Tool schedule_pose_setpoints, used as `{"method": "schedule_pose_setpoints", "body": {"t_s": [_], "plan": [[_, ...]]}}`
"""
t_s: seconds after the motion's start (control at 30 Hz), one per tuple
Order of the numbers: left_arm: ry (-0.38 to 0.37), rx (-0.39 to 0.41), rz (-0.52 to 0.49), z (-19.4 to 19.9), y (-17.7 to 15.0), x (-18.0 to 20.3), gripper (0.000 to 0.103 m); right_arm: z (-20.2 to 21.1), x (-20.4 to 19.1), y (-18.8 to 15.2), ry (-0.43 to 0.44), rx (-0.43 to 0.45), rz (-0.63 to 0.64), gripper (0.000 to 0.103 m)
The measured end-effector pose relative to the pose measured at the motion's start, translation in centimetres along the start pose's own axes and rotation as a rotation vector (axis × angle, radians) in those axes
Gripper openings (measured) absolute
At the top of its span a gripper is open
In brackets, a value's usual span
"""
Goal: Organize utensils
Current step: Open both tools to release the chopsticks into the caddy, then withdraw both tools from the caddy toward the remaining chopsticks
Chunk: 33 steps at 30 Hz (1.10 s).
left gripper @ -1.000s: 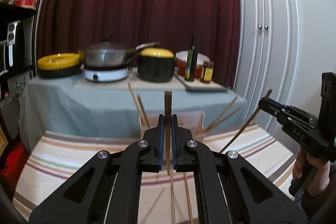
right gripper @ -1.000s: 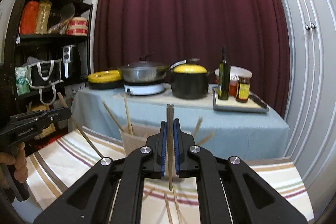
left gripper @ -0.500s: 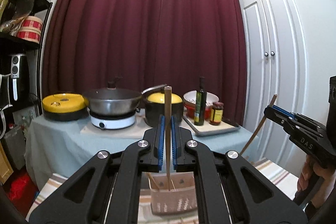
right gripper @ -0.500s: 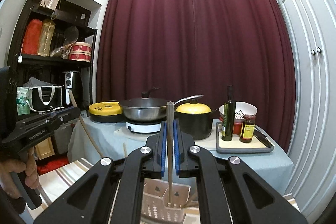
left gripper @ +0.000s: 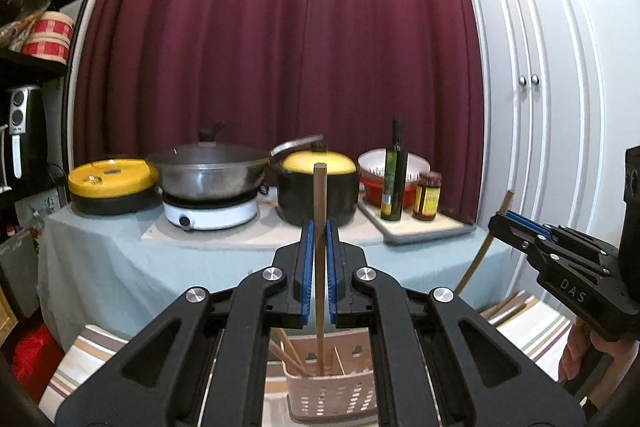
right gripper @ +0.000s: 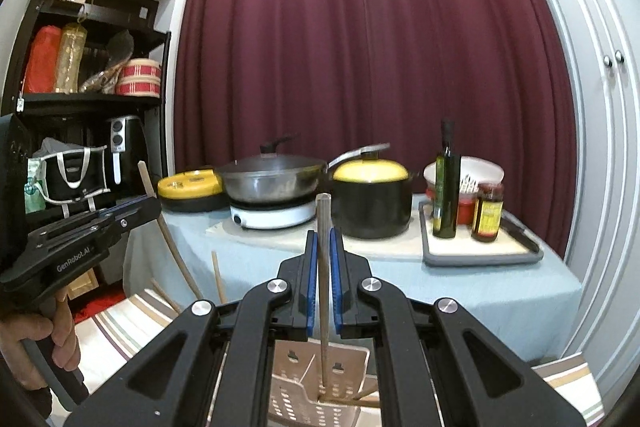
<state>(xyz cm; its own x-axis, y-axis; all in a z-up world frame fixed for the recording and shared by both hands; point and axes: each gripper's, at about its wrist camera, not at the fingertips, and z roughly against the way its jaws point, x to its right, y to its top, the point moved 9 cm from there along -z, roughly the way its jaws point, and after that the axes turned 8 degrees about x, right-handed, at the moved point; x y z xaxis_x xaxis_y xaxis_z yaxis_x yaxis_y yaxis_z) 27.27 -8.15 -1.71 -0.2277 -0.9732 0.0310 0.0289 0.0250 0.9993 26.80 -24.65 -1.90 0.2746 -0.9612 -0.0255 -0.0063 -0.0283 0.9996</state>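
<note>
- Above the perforated utensil caddy [left gripper: 331, 387], the left hand-held gripper [left gripper: 319, 227] was clenched on a wooden chopstick [left gripper: 319, 267], held upright between the blue pads [left gripper: 306, 267], its lower end reaching down into the caddy among other chopsticks [left gripper: 286, 351] leaning there.
- In the right wrist view, the right hand-held gripper [right gripper: 324, 239] was likewise clamped on an upright chopstick [right gripper: 323, 287], whose tip dipped into one compartment of the caddy [right gripper: 316, 383].
- The caddy stood on a striped cloth [left gripper: 532, 331] covering the near bench.
- Loose chopsticks [left gripper: 506, 307] lay on that cloth, off to the right in the left view.
- A hand [right gripper: 24, 343] gripped the handle of the left tool at the left edge of the right wrist view.
- Behind, a second bench under a pale blue cloth [right gripper: 480, 291] carried a lidded wok [left gripper: 208, 171] on a white cooker [left gripper: 210, 215], a black pot with a yellow lid [left gripper: 318, 187], and an oil bottle [left gripper: 394, 175] and a jar [left gripper: 427, 195] on a tray.
- A maroon curtain [left gripper: 280, 47] hung behind it all.
</note>
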Motion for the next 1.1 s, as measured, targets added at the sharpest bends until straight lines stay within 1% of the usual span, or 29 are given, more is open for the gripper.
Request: {"method": "schedule_pose_setpoints", "body": {"t_s": [0.17, 0.23, 0.27, 0.3, 0.33, 0.37, 0.43, 0.5, 0.57, 0.67, 0.8, 0.9, 1.1], "plan": [[-0.016, -0.079, -0.013, -1.1, -3.3, 0.4, 0.007, -1.5, 0.4, -3.2, -0.002, -0.074, -0.017, 0.007], [-0.019, -0.098, -0.013, -1.2, -4.3, 0.5, 0.009, -1.7, 0.6, -4.0, -0.002, -0.094, -0.032, 0.018], [-0.019, -0.102, -0.016, -1.2, -4.5, 0.5, 0.011, -1.6, 0.7, -4.0, -0.005, -0.091, -0.034, 0.033], [-0.018, -0.102, -0.021, -1.1, -4.7, 0.5, 0.017, -1.3, 0.7, -3.9, -0.01, -0.081, -0.036, 0.041], [-0.015, -0.1, -0.025, -1.0, -4.7, 0.6, 0.02, -1.2, 0.8, -3.8, -0.013, -0.075, -0.035, 0.042], [-0.014, -0.099, -0.025, -0.9, -4.7, 0.5, 0.027, -0.8, 0.7, -3.6, -0.017, -0.069, -0.029, 0.043], [-0.015, -0.101, -0.02, -0.6, -4.8, 0.5, 0.03, -0.3, 0.7, -3.2, -0.02, -0.059, -0.024, 0.045], [-0.014, -0.099, -0.02, 0.0, -4.7, 0.5, 0.037, 0.1, 0.9, -2.9, -0.024, -0.052, -0.021, 0.046], [-0.012, -0.096, -0.019, 0.7, -4.7, 0.6, 0.041, 1.0, 0.9, -2.7, -0.031, -0.049, -0.012, 0.047], [-0.012, -0.1, -0.014, 2.0, -4.9, 0.5, 0.045, 2.5, 1.0, -2.7, -0.041, -0.043, -0.007, 0.047], [-0.013, -0.116, 0.004, 3.9, -5.7, 0.5, 0.047, 4.8, 1.1, -3.6, -0.052, -0.053, 0.008, 0.047], [-0.011, -0.14, 0.017, 5.5, -7.0, 0.6, 0.047, 6.8, 1.1, -5.1, -0.064, -0.069, 0.026, 0.047], [0.007, -0.202, 0.024, 8.6, -11.1, 1.0, 0.047, 10.8, 1.1, -9.5, -0.078, -0.14, 0.058, 0.046]]}}
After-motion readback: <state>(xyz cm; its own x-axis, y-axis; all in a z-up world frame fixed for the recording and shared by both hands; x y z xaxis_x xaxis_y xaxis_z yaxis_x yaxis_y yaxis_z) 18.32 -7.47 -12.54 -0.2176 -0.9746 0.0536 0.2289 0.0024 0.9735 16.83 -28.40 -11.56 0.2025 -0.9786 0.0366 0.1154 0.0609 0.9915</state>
